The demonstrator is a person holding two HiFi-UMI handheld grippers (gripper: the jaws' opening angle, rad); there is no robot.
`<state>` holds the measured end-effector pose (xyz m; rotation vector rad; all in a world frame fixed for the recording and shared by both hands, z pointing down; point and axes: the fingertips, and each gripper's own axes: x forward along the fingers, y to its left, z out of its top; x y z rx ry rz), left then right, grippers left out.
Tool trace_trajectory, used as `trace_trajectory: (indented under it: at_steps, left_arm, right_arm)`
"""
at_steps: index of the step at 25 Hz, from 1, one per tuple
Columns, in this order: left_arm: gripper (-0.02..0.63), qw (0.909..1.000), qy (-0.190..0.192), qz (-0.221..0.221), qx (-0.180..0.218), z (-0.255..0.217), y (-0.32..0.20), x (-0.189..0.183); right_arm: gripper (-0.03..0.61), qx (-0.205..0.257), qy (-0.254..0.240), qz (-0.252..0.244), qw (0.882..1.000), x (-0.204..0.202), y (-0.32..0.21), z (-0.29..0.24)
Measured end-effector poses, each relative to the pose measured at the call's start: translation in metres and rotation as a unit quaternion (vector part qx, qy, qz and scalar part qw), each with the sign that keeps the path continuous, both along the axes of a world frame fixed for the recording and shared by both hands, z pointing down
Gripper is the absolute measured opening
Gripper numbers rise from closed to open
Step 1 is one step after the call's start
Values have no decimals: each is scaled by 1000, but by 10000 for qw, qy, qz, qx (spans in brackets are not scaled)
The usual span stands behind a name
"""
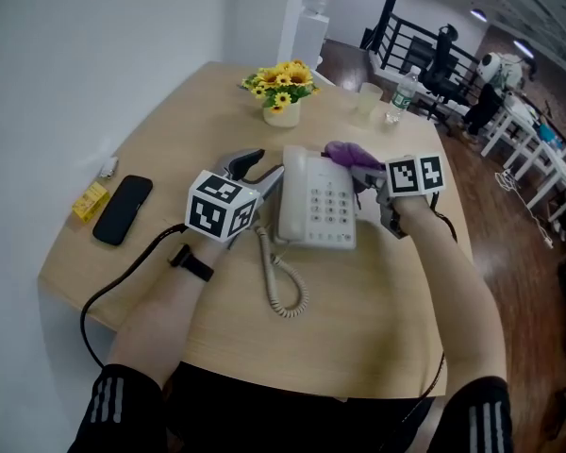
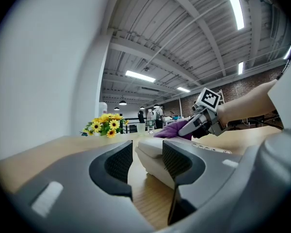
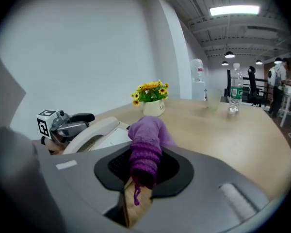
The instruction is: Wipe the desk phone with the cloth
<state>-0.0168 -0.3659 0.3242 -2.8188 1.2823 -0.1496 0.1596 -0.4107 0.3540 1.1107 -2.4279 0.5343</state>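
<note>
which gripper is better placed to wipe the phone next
Right. The right gripper is shut on the cloth at the phone; the left gripper is open at its left edge, without cloth.

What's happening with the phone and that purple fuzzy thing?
A person is cleaning a white desk phone with two hand-held grippers. The right gripper is shut on a purple cloth, which sits at the phone's far corner. The left gripper is open, its jaws beside the handset side of the phone, with nothing clamped between them.
</note>
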Motion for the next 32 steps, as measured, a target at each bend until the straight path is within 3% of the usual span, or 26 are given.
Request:
trace_trajectory:
  at_steps: [12,23,28,32]
  left_arm:
    - [187,10000,-42,-5,34,0,1,0]
    - [186,10000,-64,-14,45,0,1,1]
    - [184,9999,-105,-13,83,0,2,1]
    - [184,9999,-97,-14,90,0,2,1]
  right_arm:
    - [81,4,451,-1101,9929,-24,115,19]
    - [81,-227,639,-1625,9844,-22,188,32]
    - [81,889,1008,-1367,9815,-28,142,-34]
    - [81,1249,1469,-1057,9755,-50,76,-58]
